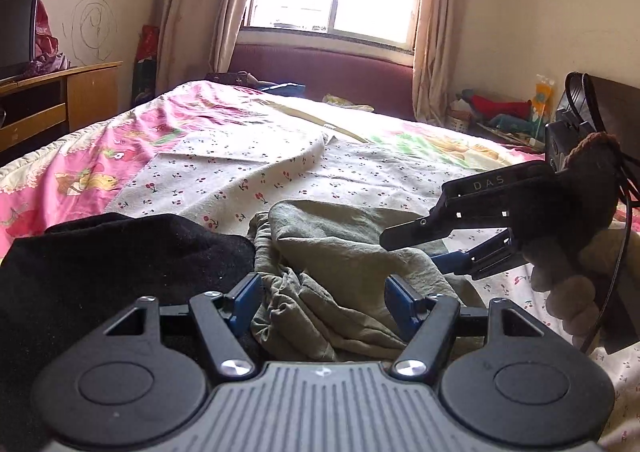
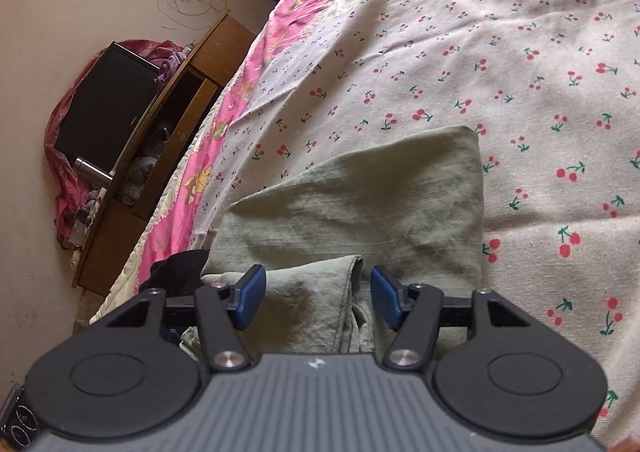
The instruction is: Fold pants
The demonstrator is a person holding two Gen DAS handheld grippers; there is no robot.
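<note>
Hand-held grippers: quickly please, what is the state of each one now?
Left hand-held gripper: open, holding nothing, the green pants lying between its fingers.
Right hand-held gripper: open, holding nothing, above the pants.

open bedsheet [image 2: 520, 72] is seen beyond and right of the green pants [image 2: 360, 204]; on their left, passage is blocked by a black garment [image 1: 120, 272], touching them.

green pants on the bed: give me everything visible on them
The pants are pale olive green, a woven, slightly faded cloth. In the right wrist view they look partly folded, with a flat panel and a squared corner. Nearer the left gripper they bunch into wrinkles. They lie on the cherry-print sheet, beside a black garment. Neither gripper grips them.
</note>
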